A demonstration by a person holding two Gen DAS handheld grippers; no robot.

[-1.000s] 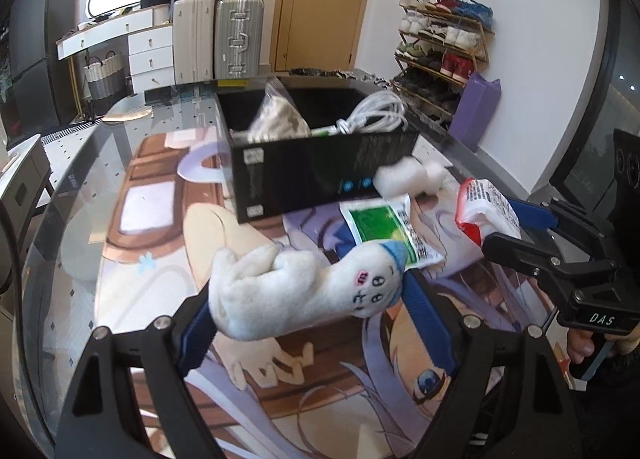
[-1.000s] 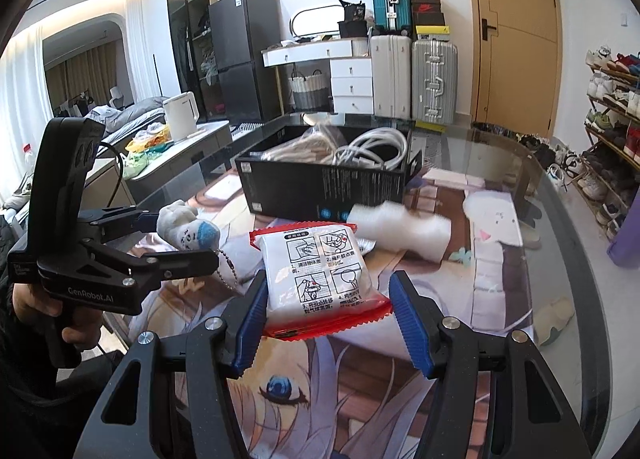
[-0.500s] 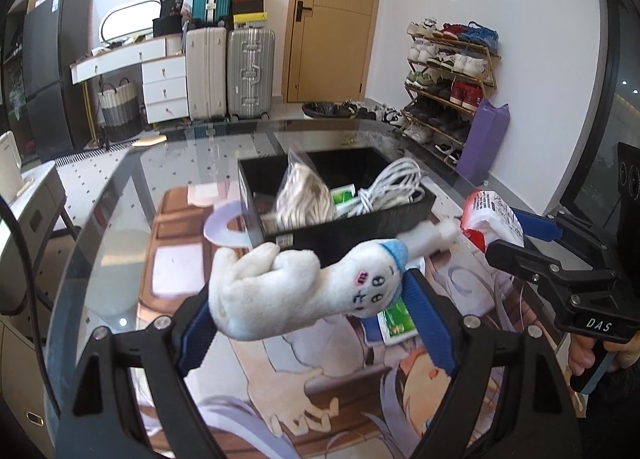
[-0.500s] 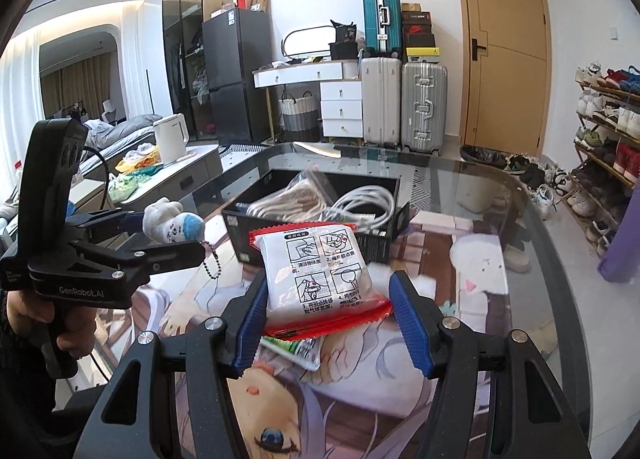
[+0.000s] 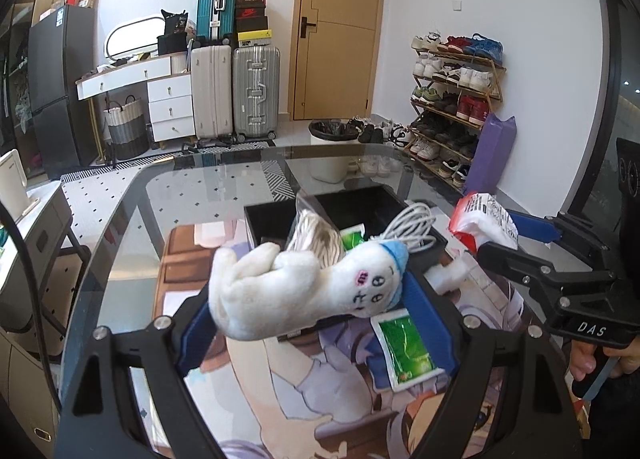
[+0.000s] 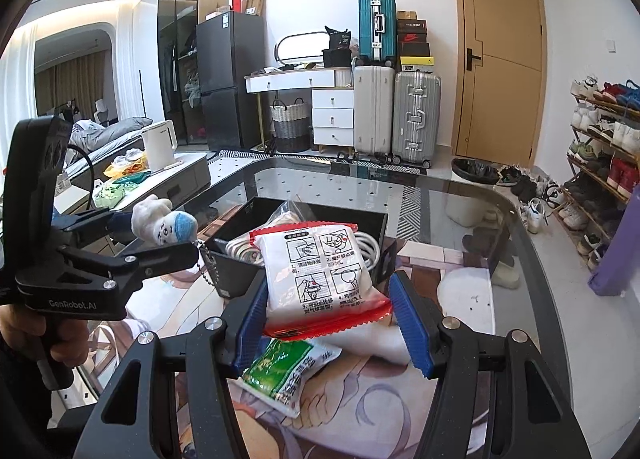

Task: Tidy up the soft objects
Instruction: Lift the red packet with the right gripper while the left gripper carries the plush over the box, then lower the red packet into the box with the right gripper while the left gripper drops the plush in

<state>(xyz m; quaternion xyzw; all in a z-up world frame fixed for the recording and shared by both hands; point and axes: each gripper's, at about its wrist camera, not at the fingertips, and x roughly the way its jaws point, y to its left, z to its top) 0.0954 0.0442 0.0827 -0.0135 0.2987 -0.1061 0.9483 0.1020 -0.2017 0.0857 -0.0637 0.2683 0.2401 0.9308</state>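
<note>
My left gripper [image 5: 308, 311] is shut on a white plush toy [image 5: 296, 291] with a blue cap and a drawn face, held above the table. In the right wrist view the same toy [image 6: 164, 223] shows at the left with a bead chain hanging from it. My right gripper [image 6: 328, 311] is shut on a white packet with red ends [image 6: 320, 279]; that packet [image 5: 484, 219] appears at the right of the left wrist view. Ahead of both stands a black box [image 6: 300, 215] holding a white cable coil [image 5: 412, 223] and a bagged cord. A green packet [image 6: 288, 371] lies on the mat below.
The glass table [image 5: 120, 227] carries a printed cartoon mat [image 5: 320, 399]. A white soft lump [image 5: 448, 275] lies beside the box. Suitcases [image 6: 416, 115], drawers, a door, a bin and a shoe rack [image 5: 456, 99] stand beyond the table's far edge.
Both grippers have risen with their loads, so the box now sits lower and farther ahead in each view. The green packet has come into sight under the right gripper.
</note>
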